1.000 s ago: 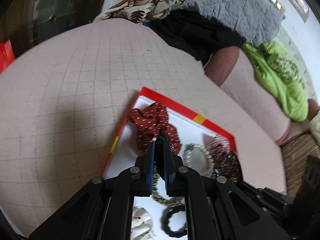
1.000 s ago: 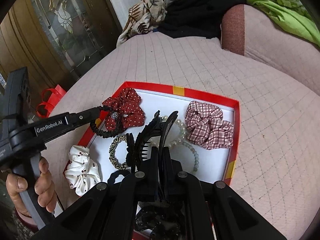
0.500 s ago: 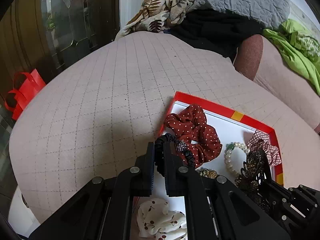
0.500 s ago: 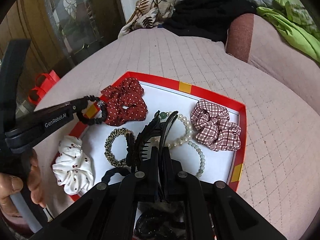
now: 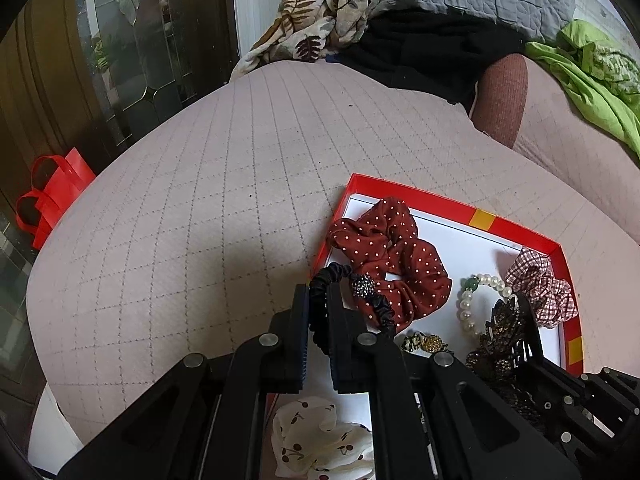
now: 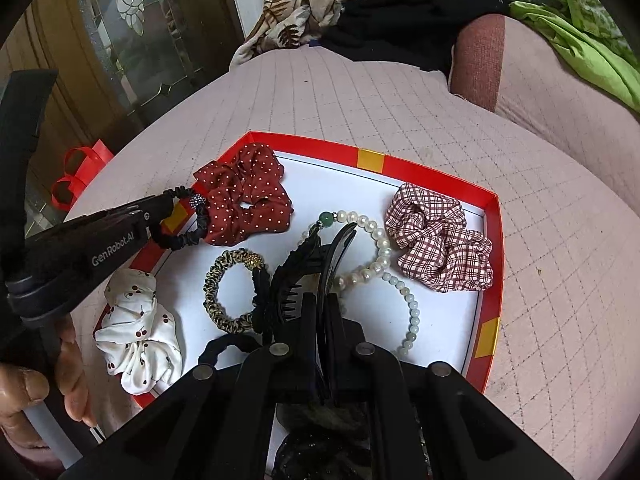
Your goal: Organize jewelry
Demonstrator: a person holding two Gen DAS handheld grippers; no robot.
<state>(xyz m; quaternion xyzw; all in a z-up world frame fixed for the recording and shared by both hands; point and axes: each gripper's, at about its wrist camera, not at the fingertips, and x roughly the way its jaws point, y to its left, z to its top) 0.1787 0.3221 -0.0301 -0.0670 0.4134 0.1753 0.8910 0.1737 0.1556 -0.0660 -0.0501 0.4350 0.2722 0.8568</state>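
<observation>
Both views are wrist fisheyes, so we look forward along each tool's two fingers, angled steeply down onto the quilted pink cover (image 5: 192, 216).

Left wrist view: we sit low and close over the near left corner of the red tray (image 5: 516, 229), facing across the cover toward the glazed door (image 5: 132, 40) and the heap of cloths (image 5: 400, 12). The tray fills only the lower right.

Right wrist view: we sit a little higher and further right, close above the tray (image 6: 490, 264), which lies nearly whole and central.

Shared: the tray and its contents, the cover, door, cloths, red bag (image 6: 78, 174). The right view also catches the left gripper (image 6: 172, 204) from the side; the left view catches the right gripper's body at its lower right edge.
</observation>
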